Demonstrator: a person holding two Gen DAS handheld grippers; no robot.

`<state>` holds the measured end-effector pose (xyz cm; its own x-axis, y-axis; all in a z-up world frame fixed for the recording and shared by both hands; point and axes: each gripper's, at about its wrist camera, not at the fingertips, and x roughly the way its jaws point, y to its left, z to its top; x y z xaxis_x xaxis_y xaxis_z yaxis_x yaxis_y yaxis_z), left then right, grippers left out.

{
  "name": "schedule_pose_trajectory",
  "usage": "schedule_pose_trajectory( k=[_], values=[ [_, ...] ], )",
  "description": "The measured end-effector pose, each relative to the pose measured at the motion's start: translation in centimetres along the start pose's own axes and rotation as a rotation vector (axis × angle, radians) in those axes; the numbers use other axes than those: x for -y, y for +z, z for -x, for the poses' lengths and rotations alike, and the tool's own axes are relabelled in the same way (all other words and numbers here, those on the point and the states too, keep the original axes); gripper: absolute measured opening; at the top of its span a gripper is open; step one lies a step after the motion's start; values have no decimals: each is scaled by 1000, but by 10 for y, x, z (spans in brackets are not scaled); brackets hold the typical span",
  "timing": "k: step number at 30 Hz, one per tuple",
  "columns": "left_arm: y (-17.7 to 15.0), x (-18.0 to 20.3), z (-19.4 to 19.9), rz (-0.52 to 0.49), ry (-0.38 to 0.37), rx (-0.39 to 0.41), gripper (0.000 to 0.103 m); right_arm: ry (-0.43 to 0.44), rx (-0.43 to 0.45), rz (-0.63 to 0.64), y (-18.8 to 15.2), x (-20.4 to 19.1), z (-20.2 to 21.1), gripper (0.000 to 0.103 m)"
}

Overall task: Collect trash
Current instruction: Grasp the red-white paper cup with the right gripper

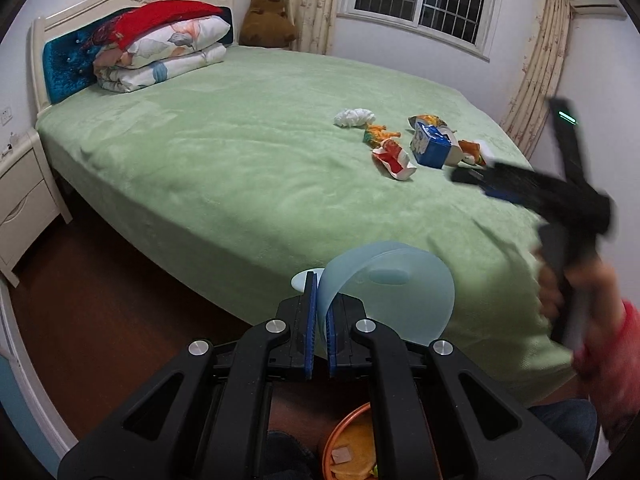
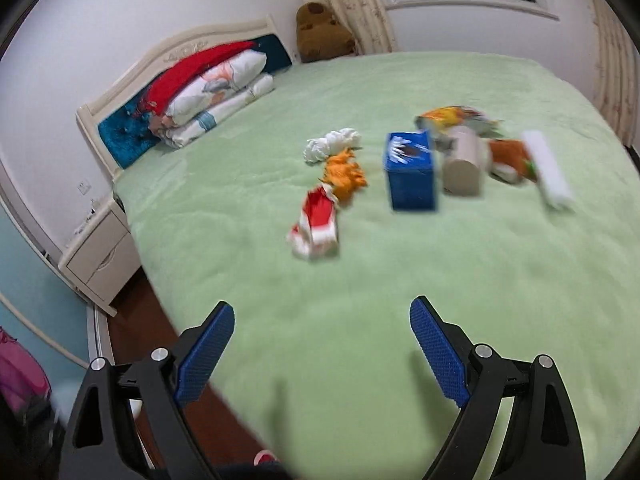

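Observation:
My left gripper (image 1: 319,282) is shut on a thin, curled sheet of pale blue translucent plastic (image 1: 400,296), above the near edge of the green bed (image 1: 240,160). Trash lies in a cluster on the bed: a white crumpled tissue (image 2: 332,144), an orange wrapper (image 2: 344,176), a red-and-white wrapper (image 2: 316,224), a blue box (image 2: 412,172), a grey cardboard tube (image 2: 464,168), a snack bag (image 2: 452,116) and a white packet (image 2: 548,168). My right gripper (image 2: 322,316) is open and empty over the bedcover, short of the red-and-white wrapper. In the left wrist view it is a blur (image 1: 476,182) beside the blue box (image 1: 430,146).
An orange bin (image 1: 348,440) with scraps inside stands on the floor under my left gripper. Folded quilts (image 1: 160,52) and a brown plush toy (image 1: 268,20) sit at the headboard. A white bedside cabinet (image 1: 24,192) stands left of the bed on the dark wood floor (image 1: 100,300).

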<state>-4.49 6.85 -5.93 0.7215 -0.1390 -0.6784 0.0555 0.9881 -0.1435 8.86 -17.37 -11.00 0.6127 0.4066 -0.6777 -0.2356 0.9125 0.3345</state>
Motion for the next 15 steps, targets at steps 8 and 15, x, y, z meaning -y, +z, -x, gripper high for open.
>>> schedule_pose_trajectory(
  k=[8, 15],
  values=[
    [1, -11, -3, 27, -15, 1, 4, -23, -147, -80, 64, -1, -98, 88],
    [0, -15, -4, 38, -13, -2, 4, -62, -246, -138, 66, 5, -122, 32]
  ],
)
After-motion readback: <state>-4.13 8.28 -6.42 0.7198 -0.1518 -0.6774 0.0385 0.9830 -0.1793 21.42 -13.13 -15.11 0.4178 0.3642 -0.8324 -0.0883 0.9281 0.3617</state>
